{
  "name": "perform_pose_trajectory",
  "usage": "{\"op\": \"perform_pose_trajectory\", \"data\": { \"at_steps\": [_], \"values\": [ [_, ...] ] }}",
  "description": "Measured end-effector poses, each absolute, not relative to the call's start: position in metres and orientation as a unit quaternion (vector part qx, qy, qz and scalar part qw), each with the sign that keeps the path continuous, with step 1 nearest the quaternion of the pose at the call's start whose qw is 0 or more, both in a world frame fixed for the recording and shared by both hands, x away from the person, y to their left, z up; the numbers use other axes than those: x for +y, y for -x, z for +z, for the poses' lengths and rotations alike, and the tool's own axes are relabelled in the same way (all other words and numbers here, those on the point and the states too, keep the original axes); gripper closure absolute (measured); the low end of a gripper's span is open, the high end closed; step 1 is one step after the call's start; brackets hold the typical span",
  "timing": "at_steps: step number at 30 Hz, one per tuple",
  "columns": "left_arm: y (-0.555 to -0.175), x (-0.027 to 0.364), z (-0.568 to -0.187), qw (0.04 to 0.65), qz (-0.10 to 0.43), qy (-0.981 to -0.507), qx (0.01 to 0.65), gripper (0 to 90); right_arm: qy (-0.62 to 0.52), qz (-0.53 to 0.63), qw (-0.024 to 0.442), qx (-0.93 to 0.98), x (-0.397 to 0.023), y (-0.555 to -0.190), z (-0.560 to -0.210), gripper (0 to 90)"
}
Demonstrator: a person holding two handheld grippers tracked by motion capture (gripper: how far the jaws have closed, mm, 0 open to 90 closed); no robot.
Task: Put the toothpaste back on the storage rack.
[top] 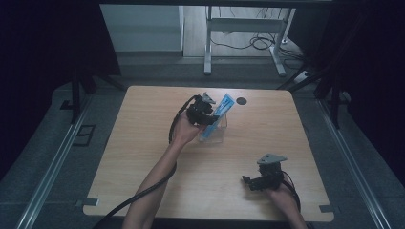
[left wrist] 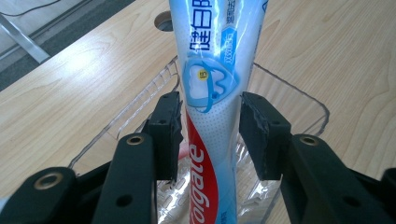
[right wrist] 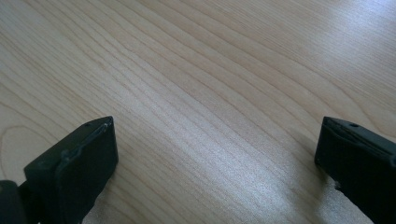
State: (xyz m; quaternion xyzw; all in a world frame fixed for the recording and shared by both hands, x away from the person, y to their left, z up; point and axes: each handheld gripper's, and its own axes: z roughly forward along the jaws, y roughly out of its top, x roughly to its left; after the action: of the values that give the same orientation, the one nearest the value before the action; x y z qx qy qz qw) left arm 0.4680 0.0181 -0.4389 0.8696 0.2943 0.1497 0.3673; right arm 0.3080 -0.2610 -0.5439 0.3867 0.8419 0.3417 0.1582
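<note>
A blue, white and red toothpaste tube (left wrist: 212, 70) stands leaning in a clear plastic container (left wrist: 289, 88) near the table's far middle. In the high view the tube (top: 222, 109) tilts up to the right out of the container (top: 216, 133). My left gripper (left wrist: 210, 135) has a jaw on each side of the tube, and a thin gap shows at the left pad (left wrist: 169, 130), so it stands open. From the high view it (top: 203, 114) sits just left of the tube. My right gripper (right wrist: 215, 154) is wide open over bare wood, near the table's front right (top: 248, 182).
The wooden table (top: 143, 143) has a round dark cable hole (top: 241, 101) just behind the container. Metal desk legs and cables (top: 258, 43) stand on the floor beyond the far edge. Floor rails (top: 52, 162) run along both sides.
</note>
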Motion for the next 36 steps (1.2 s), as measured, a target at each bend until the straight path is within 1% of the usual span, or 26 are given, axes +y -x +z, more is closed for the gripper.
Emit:
{"op": "perform_pose_trajectory", "data": {
  "at_steps": [8,13,19,26,36],
  "values": [
    [-0.465,0.018,-0.442,0.376,0.133,-0.867,0.298,50.4,-0.387,0.342,0.158,0.842,-0.261,-0.308,-0.544,0.0],
    [-0.462,0.019,-0.439,0.385,0.116,-0.867,0.296,43.0,-0.387,0.342,0.158,0.842,-0.261,-0.308,-0.544,0.0],
    [-0.455,0.021,-0.435,0.394,0.113,-0.865,0.29,39.4,-0.387,0.342,0.158,0.842,-0.261,-0.308,-0.544,0.0],
    [-0.45,0.026,-0.434,0.397,0.106,-0.864,0.291,31.1,-0.387,0.342,0.158,0.842,-0.261,-0.308,-0.544,0.0],
    [-0.441,0.036,-0.434,0.41,0.099,-0.855,0.302,25.2,-0.387,0.341,0.158,0.842,-0.261,-0.308,-0.544,0.0]
  ]
}}
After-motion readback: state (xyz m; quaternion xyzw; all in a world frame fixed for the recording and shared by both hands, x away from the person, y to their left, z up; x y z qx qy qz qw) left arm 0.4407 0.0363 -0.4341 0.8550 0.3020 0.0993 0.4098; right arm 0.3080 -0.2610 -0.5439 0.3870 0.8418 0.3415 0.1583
